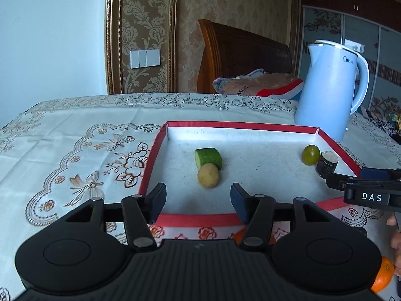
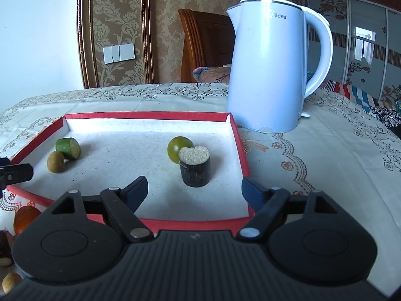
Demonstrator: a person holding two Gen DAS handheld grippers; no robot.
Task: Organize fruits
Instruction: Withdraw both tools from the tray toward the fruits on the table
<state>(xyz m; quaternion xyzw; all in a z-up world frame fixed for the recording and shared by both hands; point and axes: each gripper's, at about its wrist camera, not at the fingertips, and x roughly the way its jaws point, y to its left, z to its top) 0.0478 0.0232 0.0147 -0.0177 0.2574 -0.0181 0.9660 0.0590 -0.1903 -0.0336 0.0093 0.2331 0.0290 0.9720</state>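
Note:
A shallow red-rimmed tray (image 1: 235, 125) (image 2: 145, 116) with a white floor lies on the tablecloth. In it lie a green cucumber chunk (image 1: 208, 157) (image 2: 68, 148) touching a tan round fruit (image 1: 208, 175) (image 2: 55, 161). A green round fruit (image 1: 310, 154) (image 2: 176, 146) sits against an upright dark sugarcane piece (image 1: 327, 163) (image 2: 195, 169). My left gripper (image 1: 198, 195) is open over the tray's near rim, the tan fruit just beyond its tips. My right gripper (image 2: 195, 185) (image 1: 356, 178) is open, with the sugarcane piece just ahead of its tips and nothing between its pads.
A pale blue kettle (image 1: 328, 87) (image 2: 270, 67) stands behind the tray's far right corner. Outside the near rim lie an orange (image 2: 25, 218) (image 1: 383, 276), a dark purple piece (image 2: 5, 245) and another tan fruit (image 2: 10, 282). A bed and wardrobe stand behind.

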